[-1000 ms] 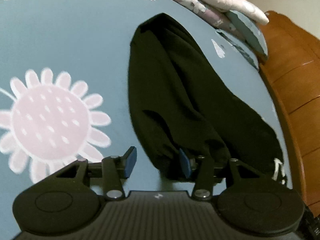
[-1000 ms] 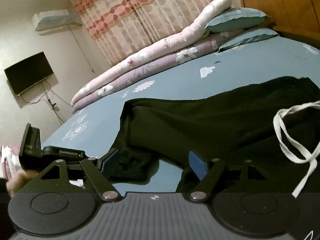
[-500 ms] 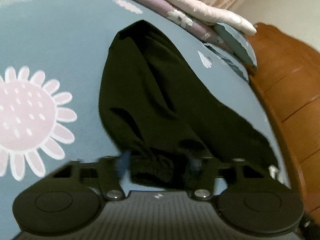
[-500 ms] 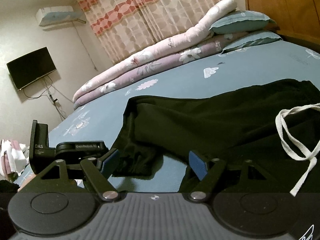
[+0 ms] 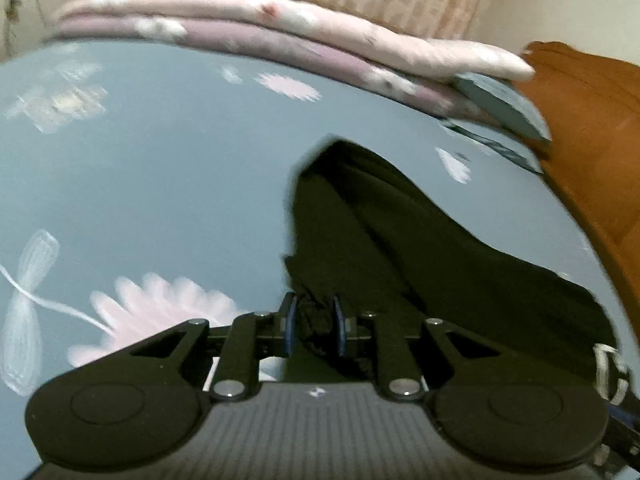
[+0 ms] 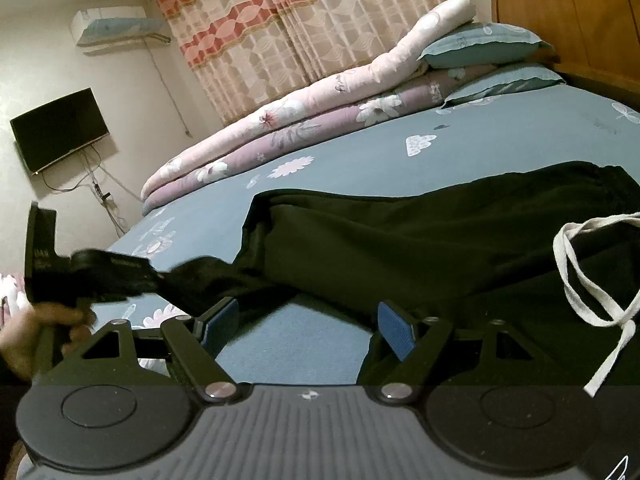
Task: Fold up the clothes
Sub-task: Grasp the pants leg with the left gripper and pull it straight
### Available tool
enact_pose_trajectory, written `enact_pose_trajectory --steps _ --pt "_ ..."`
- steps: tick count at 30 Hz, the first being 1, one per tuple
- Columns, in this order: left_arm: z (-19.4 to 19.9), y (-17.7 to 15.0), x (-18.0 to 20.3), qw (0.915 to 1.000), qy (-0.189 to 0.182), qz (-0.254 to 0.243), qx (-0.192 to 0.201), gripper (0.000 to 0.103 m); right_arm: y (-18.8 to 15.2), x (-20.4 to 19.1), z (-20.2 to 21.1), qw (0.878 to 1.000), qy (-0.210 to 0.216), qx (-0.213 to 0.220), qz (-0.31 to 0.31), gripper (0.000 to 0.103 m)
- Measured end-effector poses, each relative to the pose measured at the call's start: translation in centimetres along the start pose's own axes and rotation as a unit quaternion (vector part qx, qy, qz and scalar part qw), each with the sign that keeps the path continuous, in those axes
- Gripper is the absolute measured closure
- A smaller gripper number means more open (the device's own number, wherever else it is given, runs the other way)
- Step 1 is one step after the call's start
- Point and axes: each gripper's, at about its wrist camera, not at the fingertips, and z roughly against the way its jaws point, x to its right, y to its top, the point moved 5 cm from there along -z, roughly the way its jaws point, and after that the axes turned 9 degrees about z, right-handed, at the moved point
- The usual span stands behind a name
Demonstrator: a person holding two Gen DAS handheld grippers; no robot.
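from my right wrist view, at nine o'clock a hand (image 6: 38,330) grips my left gripper (image 6: 158,278), whose side carries small print too blurred to read. its jaws are closing on the cuff of the black trousers (image 6: 400,236), lifted just off the blue flowered bedsheet (image 6: 500,136). the trousers stretch across the sheet toward three o'clock, where their white drawstring (image 6: 576,280) loops. my right gripper (image 6: 306,324) at six o'clock stands released, wide, nothing between its pads. folded quilts (image 6: 304,120) lie at twelve.
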Motion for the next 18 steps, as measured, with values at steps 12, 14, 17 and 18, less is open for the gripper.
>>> enact_pose_trajectory --steps 12,14,17,18 --pt "-0.4 -0.5 -7.7 0.9904 -0.001 0.138 0.003 0.047 0.0 -0.6 -1.1 1.000 -0.001 -0.009 0.004 0.021" --pt "-0.4 -1.1 -8.5 0.9863 -0.019 0.164 0.002 0.043 0.0 -0.9 -1.3 1.000 0.002 -0.010 0.008 0.021" --pt "-1.0 -2.3 -8.3 0.9797 -0.064 0.190 -0.003 0.041 0.0 -1.0 -1.5 1.000 0.004 -0.011 0.006 0.021" --pt "-1.2 -2.7 -8.3 0.9770 -0.078 0.198 -0.004 0.039 0.0 -1.1 -1.7 1.000 0.006 -0.012 0.004 0.021"
